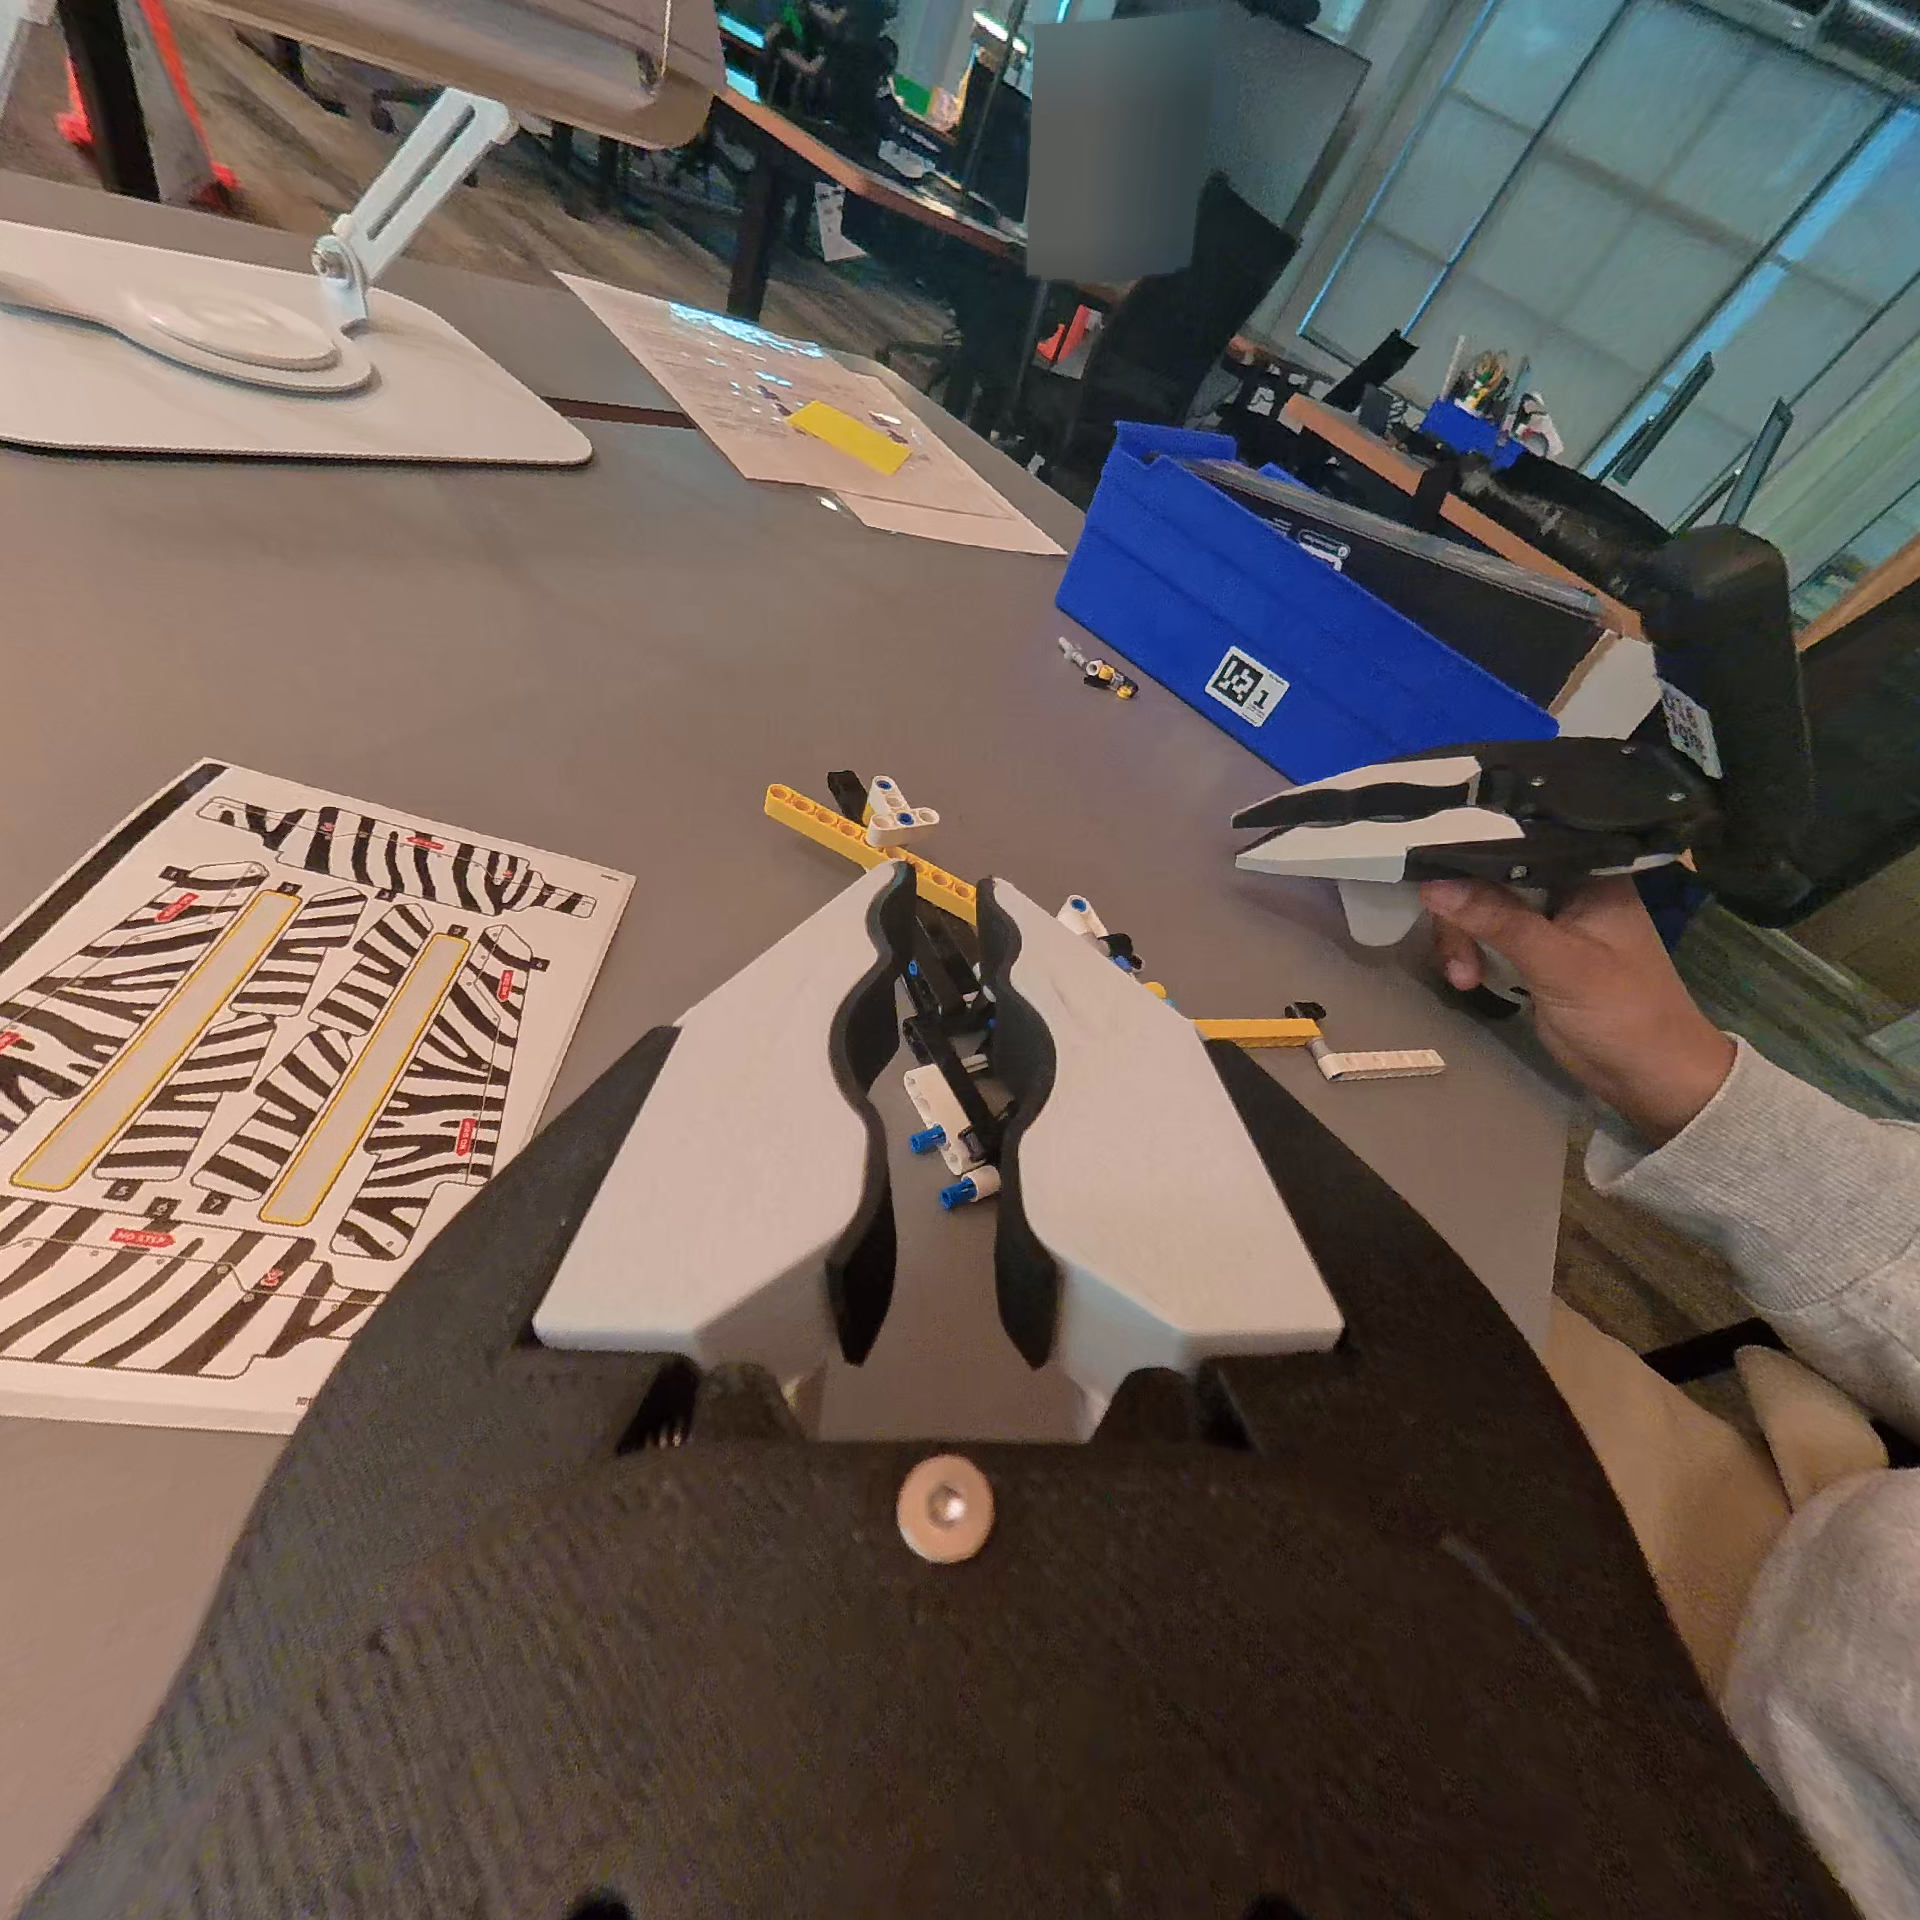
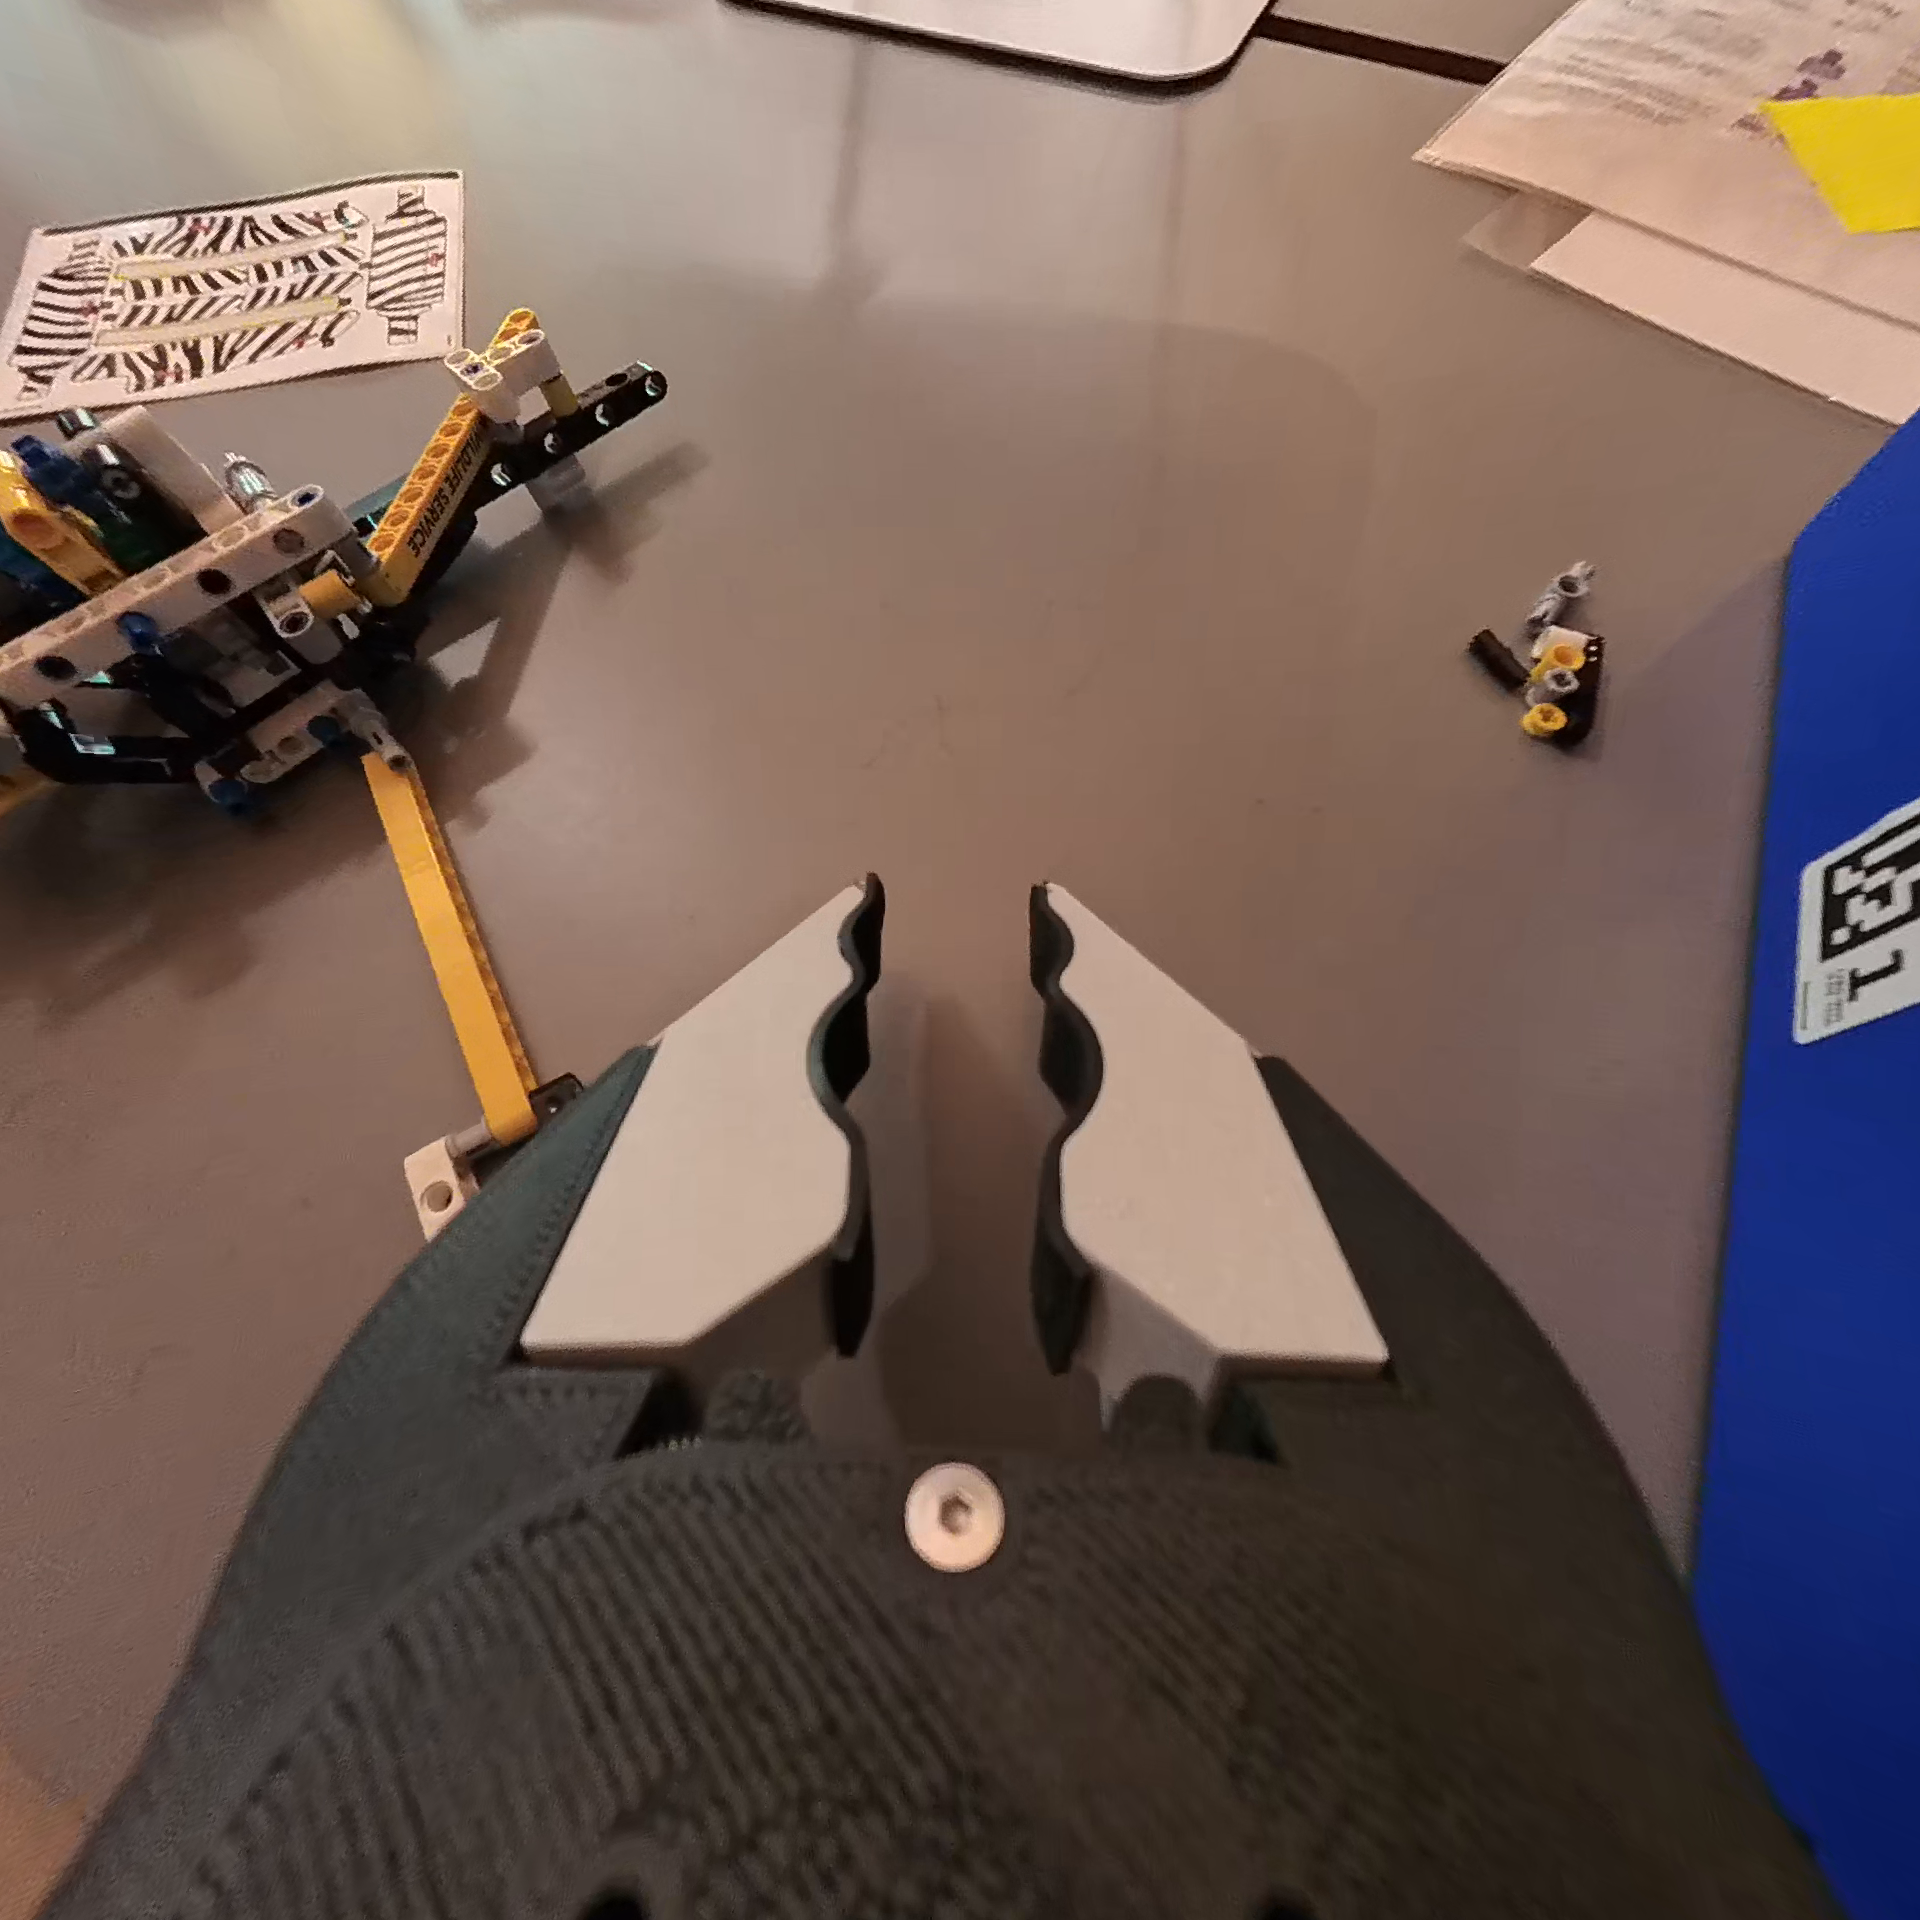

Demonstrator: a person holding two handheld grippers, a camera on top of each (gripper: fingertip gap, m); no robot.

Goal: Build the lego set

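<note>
A part-built lego assembly (image 1: 940, 1039) of black, white and yellow beams with blue pins lies between the fingers of my left gripper (image 1: 943, 896). The jaws are closed narrowly on its black beam. In the right wrist view the assembly (image 2: 208, 582) is at the left, its far end looks raised off the grey table (image 2: 1039, 571), and a long yellow beam (image 2: 447, 935) trails from it. My right gripper (image 2: 956, 904) is open and empty over bare table; in the left wrist view it (image 1: 1242, 842) hovers to the right, held by a hand (image 1: 1558, 987).
A few small loose pieces (image 2: 1543, 675) lie near a blue bin (image 2: 1849, 1039), also seen in the left wrist view (image 1: 1299, 623). A zebra-striped sticker sheet (image 1: 260, 1039) lies left. Instruction papers (image 1: 810, 416) and a white monitor base (image 1: 208, 364) are farther back. Tip to tip, the grippers are about 25 cm apart.
</note>
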